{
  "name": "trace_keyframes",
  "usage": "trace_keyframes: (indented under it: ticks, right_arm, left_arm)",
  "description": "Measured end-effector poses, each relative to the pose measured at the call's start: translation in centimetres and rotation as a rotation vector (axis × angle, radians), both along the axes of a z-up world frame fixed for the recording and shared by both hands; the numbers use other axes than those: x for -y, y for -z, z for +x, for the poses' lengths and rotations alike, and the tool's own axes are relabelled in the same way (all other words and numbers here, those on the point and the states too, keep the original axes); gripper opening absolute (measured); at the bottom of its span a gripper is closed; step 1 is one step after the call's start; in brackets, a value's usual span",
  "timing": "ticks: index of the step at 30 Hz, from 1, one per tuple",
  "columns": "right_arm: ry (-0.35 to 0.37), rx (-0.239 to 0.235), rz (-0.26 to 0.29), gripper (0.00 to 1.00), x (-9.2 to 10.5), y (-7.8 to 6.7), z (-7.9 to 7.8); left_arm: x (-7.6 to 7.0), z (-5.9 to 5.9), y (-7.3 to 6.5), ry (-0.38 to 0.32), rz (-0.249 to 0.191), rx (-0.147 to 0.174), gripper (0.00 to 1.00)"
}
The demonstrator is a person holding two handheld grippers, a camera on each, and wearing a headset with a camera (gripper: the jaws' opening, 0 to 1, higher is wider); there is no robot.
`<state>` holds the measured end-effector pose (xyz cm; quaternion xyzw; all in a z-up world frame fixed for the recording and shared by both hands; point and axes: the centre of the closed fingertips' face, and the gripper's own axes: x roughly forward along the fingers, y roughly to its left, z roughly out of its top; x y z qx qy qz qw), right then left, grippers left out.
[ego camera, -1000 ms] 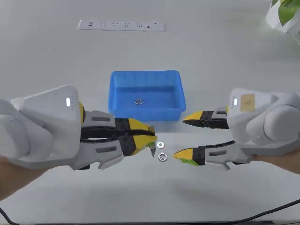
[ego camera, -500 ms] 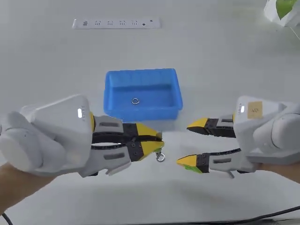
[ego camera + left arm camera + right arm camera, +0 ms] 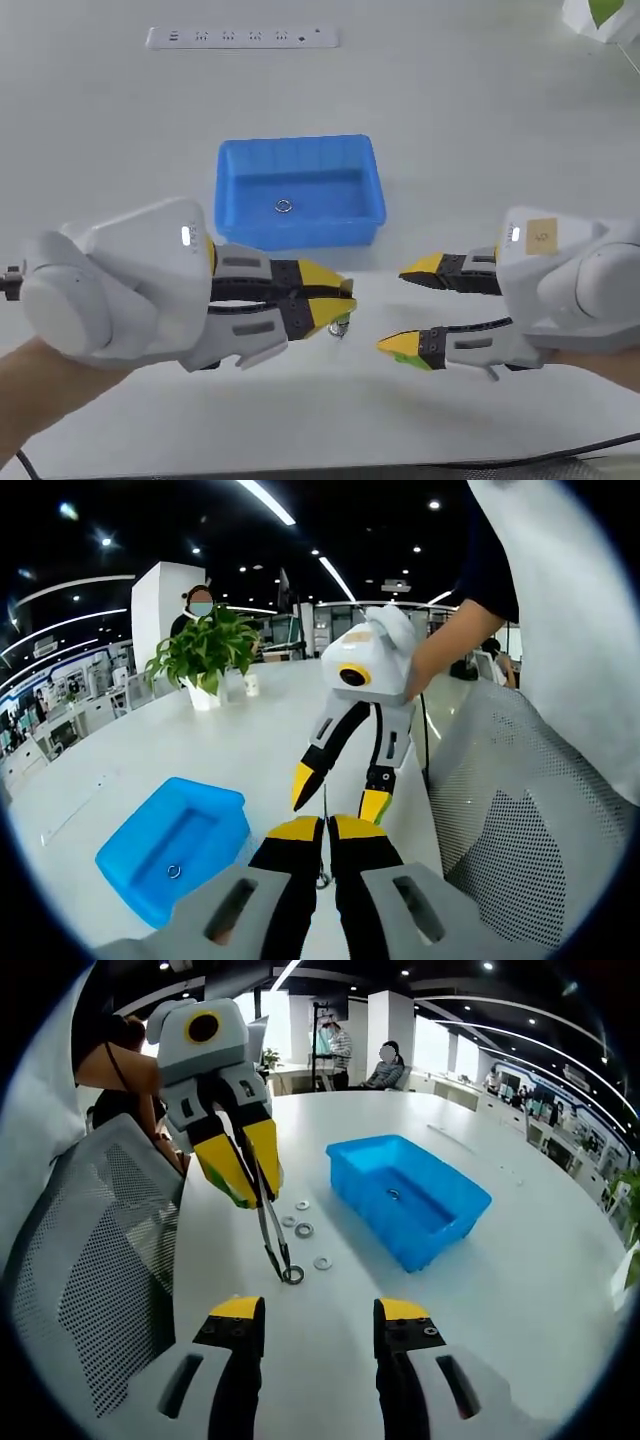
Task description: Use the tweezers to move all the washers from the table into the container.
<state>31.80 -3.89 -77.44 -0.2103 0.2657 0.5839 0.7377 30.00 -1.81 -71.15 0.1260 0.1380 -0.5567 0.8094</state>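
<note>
Your left hand-held gripper, upper left in the right gripper view, clamps the tweezers; tips meet a washer at centre. Right hand-held gripper gapes, empty. Pinch the rim firmly, lift straight, then carry to the container, centre right.

We see a bright blue container on a pale grey-white table. The washer inside it is silver, like the washers on the table. The left gripper and the right gripper have white bodies and black jaws tipped in yellow. The tweezers are dark grey metal. A white power strip carries dark markings.
</note>
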Motion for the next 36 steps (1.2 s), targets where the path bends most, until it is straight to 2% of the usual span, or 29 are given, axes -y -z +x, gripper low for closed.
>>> trace_keyframes:
  ticks: [8, 12, 15, 17, 19, 23, 25, 28, 32, 36]
  right_arm:
    - [0.009, 0.0, 0.017, 0.44, -0.4, -0.4, 0.3]
    - [-0.009, -0.008, 0.043, 0.44, -1.2, -0.8, -0.2]
    - [-0.064, -0.011, 0.063, 0.4, -2.5, -0.9, -1.2]
    - [-0.113, -0.03, 0.083, 0.29, -3.4, -1.0, -2.0]
    - [-0.143, -0.047, 0.084, 0.27, -4.3, -1.0, -2.4]
    - [-0.219, -0.028, 0.03, 0.27, -5.0, -0.1, -2.8]
    - [-0.242, -0.027, 0.02, 0.25, -5.3, 0.1, -2.9]
    - [-0.276, -0.004, 0.007, 0.16, -5.5, 0.1, -2.9]
    - [-0.265, -0.015, 0.019, 0.15, -5.6, -0.1, -2.5]
    - [-0.275, -0.014, 0.002, 0.15, -5.4, 0.1, -2.6]
  left_arm:
    - [-0.1, 0.0, 0.1, -0.004, 0.002, -0.009, 0.07]
    - [0.0, -0.3, 0.0, 0.006, 0.017, 0.006, 0.07]
    - [0.0, -0.8, -0.1, 0.017, 0.024, 0.001, 0.07]
    - [-0.1, -0.8, -0.1, 0.016, 0.029, 0.001, 0.07]
    - [-0.3, -0.9, 0.0, 0.015, 0.032, -0.001, 0.07]
    - [-0.4, -0.7, 0.0, 0.007, 0.032, -0.005, 0.07]
    - [-0.4, -0.7, 0.0, 0.007, 0.034, -0.006, 0.07]
    - [-0.6, -0.5, 0.0, 0.005, 0.039, -0.008, 0.07]
    - [-0.6, -0.4, 0.1, 0.007, 0.041, -0.011, 0.07]
    - [-0.2, -0.4, 0.0, 0.012, 0.039, -0.012, 0.07]
